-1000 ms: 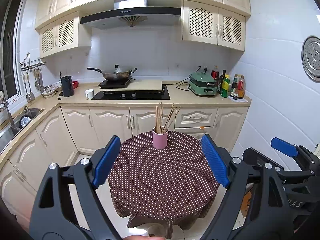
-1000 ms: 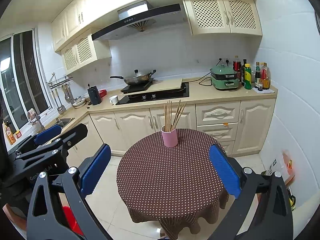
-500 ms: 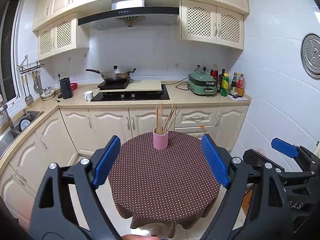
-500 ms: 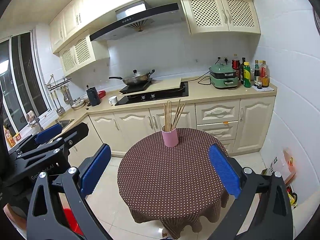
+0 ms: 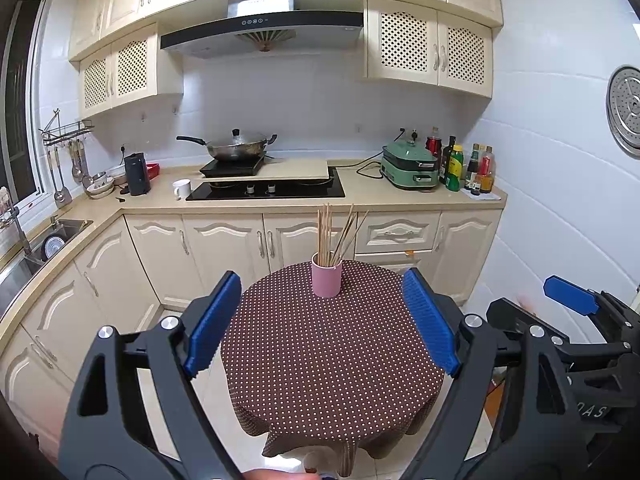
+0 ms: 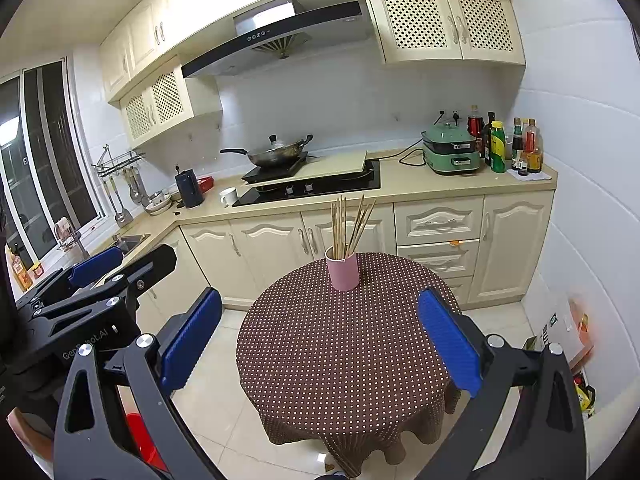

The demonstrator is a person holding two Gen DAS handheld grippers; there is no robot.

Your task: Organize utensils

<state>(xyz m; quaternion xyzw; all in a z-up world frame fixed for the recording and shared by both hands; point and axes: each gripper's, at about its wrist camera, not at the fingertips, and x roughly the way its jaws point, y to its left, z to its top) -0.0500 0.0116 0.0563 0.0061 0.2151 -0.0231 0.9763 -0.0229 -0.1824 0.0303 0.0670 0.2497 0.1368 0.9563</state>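
Kitchen behind; round table (image 5: 332, 360) ahead. Left view: left gripper (image 5: 322, 324) spread, empty, short of cup (image 5: 327, 279) holding chopsticks (image 5: 336, 234) at table's far edge. Right view: right gripper (image 6: 320, 338) spread, empty, same cup (image 6: 342, 272). Judged: approach level, avoid tipping cup.

A wok (image 5: 239, 149) sits on the hob at centre frame, a green cooker (image 5: 409, 166) and bottles (image 5: 464, 164) to its right, a white mug (image 5: 182, 189) and sink (image 5: 48, 240) left.
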